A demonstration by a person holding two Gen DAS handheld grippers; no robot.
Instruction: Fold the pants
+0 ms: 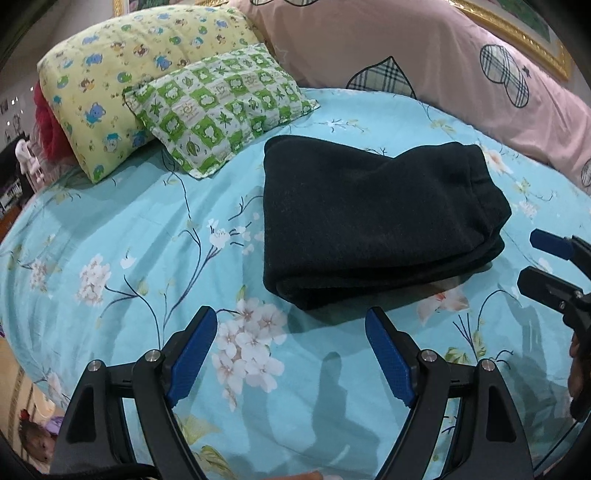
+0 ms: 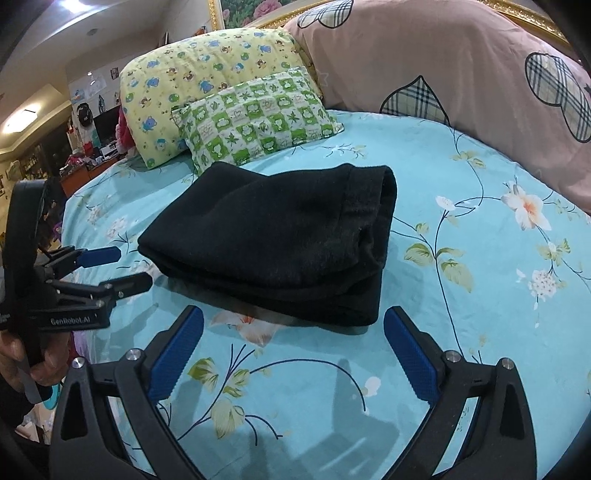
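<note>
Two grippers, left (image 1: 291,325) and right (image 2: 293,325), spread wide and empty near folded black pants (image 1: 373,218) on floral bedsheet (image 1: 110,236), beside pillows (image 1: 221,107).

A lived-in home bedroom. Shown by a bed under a turquoise floral sheet (image 2: 480,314), a yellow cartoon-print pillow (image 2: 207,81) and green checked pillow (image 2: 258,122) at 12 o'clock, a pink quilt (image 2: 461,62) at 2 o'clock, a gold-framed picture (image 2: 243,11) above, cluttered shelves (image 2: 85,155) at 9 o'clock.

Bare sheet (image 1: 110,229) rings the folded pants (image 1: 369,221); pillows (image 1: 221,107) crowd behind.
</note>
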